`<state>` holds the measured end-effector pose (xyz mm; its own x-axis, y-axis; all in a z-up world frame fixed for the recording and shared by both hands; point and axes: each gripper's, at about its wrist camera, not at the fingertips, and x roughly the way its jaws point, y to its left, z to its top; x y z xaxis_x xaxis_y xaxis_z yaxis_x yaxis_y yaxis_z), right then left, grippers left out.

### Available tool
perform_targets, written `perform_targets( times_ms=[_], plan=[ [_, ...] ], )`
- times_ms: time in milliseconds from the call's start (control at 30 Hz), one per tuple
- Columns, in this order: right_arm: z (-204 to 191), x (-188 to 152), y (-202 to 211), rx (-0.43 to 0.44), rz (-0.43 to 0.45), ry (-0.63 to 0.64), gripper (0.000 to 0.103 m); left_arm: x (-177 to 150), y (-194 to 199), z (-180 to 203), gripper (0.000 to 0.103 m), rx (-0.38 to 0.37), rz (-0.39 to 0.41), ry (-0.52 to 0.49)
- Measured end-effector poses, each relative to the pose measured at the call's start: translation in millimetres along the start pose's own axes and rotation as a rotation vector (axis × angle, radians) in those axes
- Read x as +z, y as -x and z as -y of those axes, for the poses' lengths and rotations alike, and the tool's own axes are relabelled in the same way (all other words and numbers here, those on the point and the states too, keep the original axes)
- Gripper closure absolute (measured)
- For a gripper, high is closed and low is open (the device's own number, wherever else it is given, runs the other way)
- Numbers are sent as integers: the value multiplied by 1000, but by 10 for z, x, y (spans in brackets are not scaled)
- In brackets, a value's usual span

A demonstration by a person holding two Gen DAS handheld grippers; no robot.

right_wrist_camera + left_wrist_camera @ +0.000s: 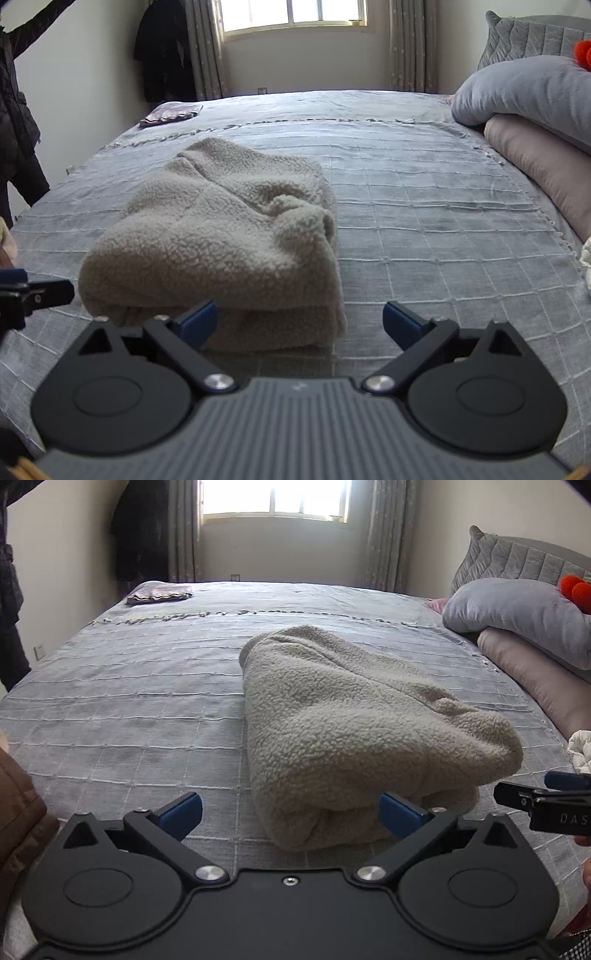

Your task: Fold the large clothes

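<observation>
A beige fleece garment (354,731) lies folded in a thick bundle on the grey bed cover (129,709). It also shows in the right wrist view (229,236). My left gripper (291,812) is open, its jaws spread at the bundle's near edge, holding nothing. My right gripper (301,325) is open and empty at the bundle's near right corner. The right gripper's tip shows at the right edge of the left wrist view (546,797). The left gripper's tip shows at the left edge of the right wrist view (33,295).
Grey and pink pillows (524,620) are stacked at the right by the headboard (535,37). A small folded cloth (160,592) lies at the far left corner of the bed. Dark coats (162,48) hang on the far wall. A brown garment (18,805) sits at the near left.
</observation>
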<state>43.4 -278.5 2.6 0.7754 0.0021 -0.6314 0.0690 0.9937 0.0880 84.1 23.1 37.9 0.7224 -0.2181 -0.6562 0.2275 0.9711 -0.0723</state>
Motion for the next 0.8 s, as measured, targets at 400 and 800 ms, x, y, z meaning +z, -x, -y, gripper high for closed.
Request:
perform_targets(
  times_ms=[400,800],
  plan=[
    [-286,-287,145,-149,-17,17,0,-292,-73,87,0,56,-121,27],
    [-378,-261,13,-188,-14,60,0,-259,-169,107,0,51,-119,23]
  ],
)
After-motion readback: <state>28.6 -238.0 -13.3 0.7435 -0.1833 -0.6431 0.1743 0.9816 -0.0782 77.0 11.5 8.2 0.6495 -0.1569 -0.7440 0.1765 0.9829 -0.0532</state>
